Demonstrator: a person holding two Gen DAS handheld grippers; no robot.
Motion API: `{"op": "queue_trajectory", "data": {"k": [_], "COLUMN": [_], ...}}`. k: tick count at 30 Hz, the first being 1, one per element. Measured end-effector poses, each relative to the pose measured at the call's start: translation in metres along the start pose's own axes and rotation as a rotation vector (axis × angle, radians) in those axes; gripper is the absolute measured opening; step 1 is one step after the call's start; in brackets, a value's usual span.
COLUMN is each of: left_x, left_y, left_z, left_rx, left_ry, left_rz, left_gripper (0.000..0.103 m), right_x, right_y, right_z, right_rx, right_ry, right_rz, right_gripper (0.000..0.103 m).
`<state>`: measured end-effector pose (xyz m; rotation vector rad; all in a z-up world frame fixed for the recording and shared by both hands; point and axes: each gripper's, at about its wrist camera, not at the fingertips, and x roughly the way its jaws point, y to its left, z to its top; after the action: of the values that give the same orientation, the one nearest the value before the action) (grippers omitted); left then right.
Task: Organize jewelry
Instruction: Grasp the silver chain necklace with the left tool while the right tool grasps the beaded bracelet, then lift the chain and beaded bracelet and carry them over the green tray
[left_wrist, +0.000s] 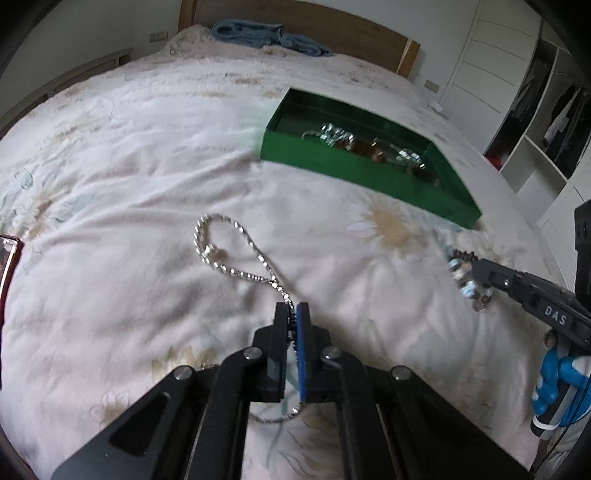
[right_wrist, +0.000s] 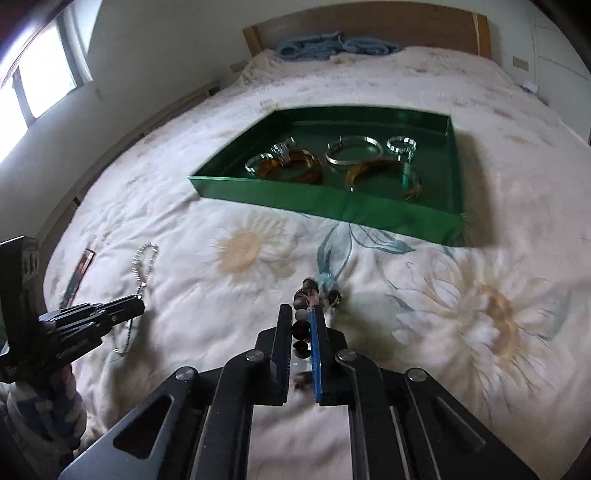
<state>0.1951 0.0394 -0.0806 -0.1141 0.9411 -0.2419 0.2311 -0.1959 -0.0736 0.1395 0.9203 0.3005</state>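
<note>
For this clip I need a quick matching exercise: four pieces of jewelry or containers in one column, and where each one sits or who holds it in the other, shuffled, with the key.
Things:
1. silver chain necklace
2. beaded bracelet
3. amber bangles
4. green tray

States:
A. lying inside the tray
B. pinched in the left tongs, rest trailing on the bedspread
C. resting open on the floral bedspread
D. pinched in the right tongs

Pairs: 1-B, 2-D, 3-A, 4-C
</note>
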Motion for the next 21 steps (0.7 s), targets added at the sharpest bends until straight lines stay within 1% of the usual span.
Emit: {"op": "queue_trajectory", "data": {"k": [10,21], "left_x": [-0.070,-0.135], "left_y": [-0.019,-0.047], "left_z": [-0.004,-0.021], "left_rx": [0.011,0.042], "left_ry": [-0.115,-0.221], "left_rz": [-0.023,-0.057], "left_gripper": [0.004,0.004], "right_x": [-0.068,-0.144], "right_y": [0.011,0.034], "right_z": [-0.016,-0.041], "right_rx": [-0.003,-0.049], "right_ry": [-0.101,-0.205], "right_rz": [0.009,0.000], "right_gripper": [0.009,0.009]}}
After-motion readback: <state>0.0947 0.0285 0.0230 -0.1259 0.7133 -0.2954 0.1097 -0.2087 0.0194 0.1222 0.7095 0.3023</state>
